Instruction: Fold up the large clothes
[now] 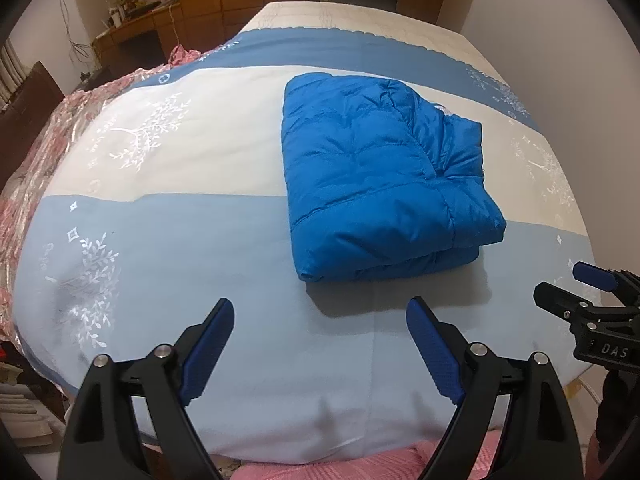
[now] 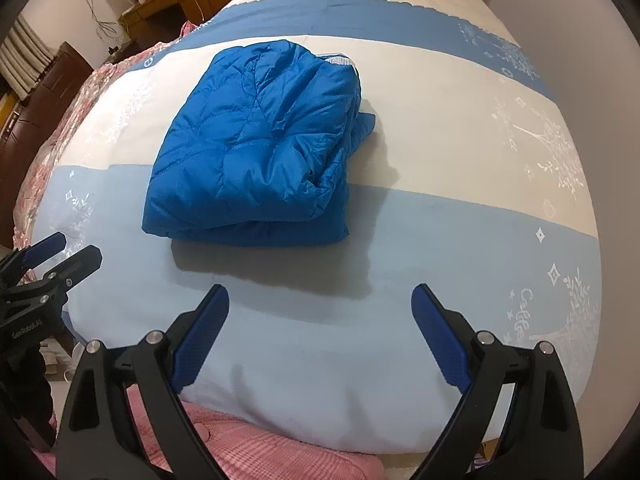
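Observation:
A bright blue puffer jacket (image 1: 376,176) lies folded into a thick rectangle in the middle of the bed; it also shows in the right wrist view (image 2: 256,152). My left gripper (image 1: 320,308) is open and empty, hovering over the light blue sheet just short of the jacket's near edge. My right gripper (image 2: 320,294) is open and empty, also just short of the jacket's near edge. Each gripper shows at the edge of the other's view, the right gripper (image 1: 568,280) at the far right and the left gripper (image 2: 80,246) at the far left.
The bed (image 1: 200,248) has a sheet in blue, white and light blue bands. A pink floral quilt (image 1: 36,184) hangs along the left side. A pink checked cloth (image 2: 280,456) lies at the near edge. A wooden desk (image 1: 136,28) and wardrobe stand behind.

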The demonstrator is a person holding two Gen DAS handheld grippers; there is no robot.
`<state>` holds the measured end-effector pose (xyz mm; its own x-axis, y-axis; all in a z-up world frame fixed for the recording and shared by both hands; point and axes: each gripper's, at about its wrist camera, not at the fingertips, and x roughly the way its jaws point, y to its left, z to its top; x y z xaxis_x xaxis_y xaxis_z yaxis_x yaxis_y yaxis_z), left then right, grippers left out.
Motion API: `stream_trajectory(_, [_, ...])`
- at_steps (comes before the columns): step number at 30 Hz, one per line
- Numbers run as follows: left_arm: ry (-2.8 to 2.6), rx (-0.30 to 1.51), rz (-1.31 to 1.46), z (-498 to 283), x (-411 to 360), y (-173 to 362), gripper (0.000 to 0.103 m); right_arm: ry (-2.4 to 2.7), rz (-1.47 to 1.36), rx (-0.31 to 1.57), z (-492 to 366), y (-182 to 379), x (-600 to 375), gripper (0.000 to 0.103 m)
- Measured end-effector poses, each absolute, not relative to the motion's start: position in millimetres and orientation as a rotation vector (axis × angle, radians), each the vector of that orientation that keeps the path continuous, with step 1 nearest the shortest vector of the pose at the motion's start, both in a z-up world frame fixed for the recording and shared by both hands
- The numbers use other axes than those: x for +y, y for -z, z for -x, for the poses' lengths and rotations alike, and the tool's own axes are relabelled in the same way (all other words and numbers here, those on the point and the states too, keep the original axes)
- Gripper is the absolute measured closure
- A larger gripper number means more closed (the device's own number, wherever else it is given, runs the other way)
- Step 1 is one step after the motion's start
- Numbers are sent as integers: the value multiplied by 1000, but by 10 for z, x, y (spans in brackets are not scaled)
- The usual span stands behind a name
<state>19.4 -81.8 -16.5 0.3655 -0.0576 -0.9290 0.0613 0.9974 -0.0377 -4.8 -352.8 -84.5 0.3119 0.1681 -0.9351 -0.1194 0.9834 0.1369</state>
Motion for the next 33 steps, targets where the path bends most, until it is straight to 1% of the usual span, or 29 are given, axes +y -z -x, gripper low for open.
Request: stream_trajectory(33, [71,1209,-21,-139,-814,194,15,-208,-35,1247,78,851,-3483,11])
